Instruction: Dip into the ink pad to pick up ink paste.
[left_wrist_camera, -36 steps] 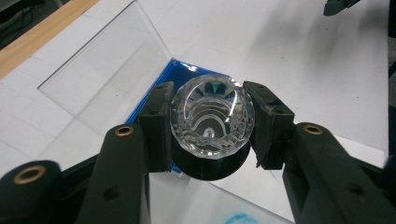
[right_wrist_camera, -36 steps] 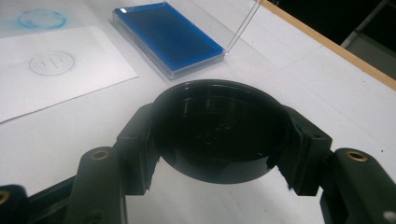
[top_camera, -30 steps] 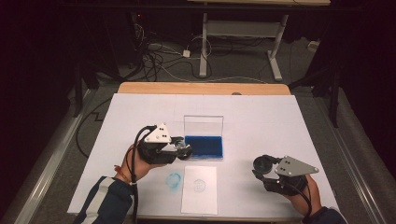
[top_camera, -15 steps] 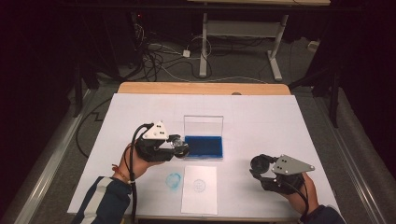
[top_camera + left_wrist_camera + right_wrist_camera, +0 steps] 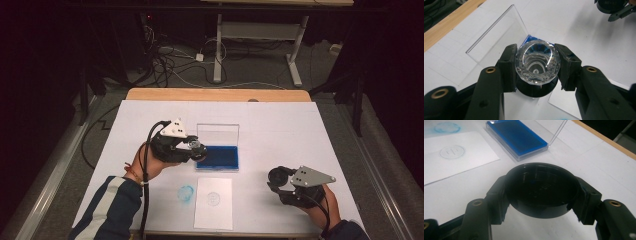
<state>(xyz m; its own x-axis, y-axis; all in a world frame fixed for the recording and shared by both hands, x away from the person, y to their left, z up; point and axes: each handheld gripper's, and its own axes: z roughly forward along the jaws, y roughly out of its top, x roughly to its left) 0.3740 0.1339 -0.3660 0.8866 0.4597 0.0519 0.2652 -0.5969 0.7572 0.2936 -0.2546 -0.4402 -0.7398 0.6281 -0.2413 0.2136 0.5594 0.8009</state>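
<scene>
Your left gripper (image 5: 192, 148) is clamped on the stamp (image 5: 537, 62) by its faceted clear handle, held at the left edge of the ink pad (image 5: 218, 157). That handle is slick, so a tilt could let the stamp twist or slip in the jaws and smear ink on the white sheet (image 5: 280, 125), where a blue ring smudge (image 5: 186, 192) already sits. The pad case is open, lid (image 5: 218, 134) upright, blue ink pad inside. The card (image 5: 214, 202) in front carries a faint round print. Your right gripper (image 5: 276, 178) grips the black cap (image 5: 541, 188), parked well right; its hollow looks empty.
</scene>
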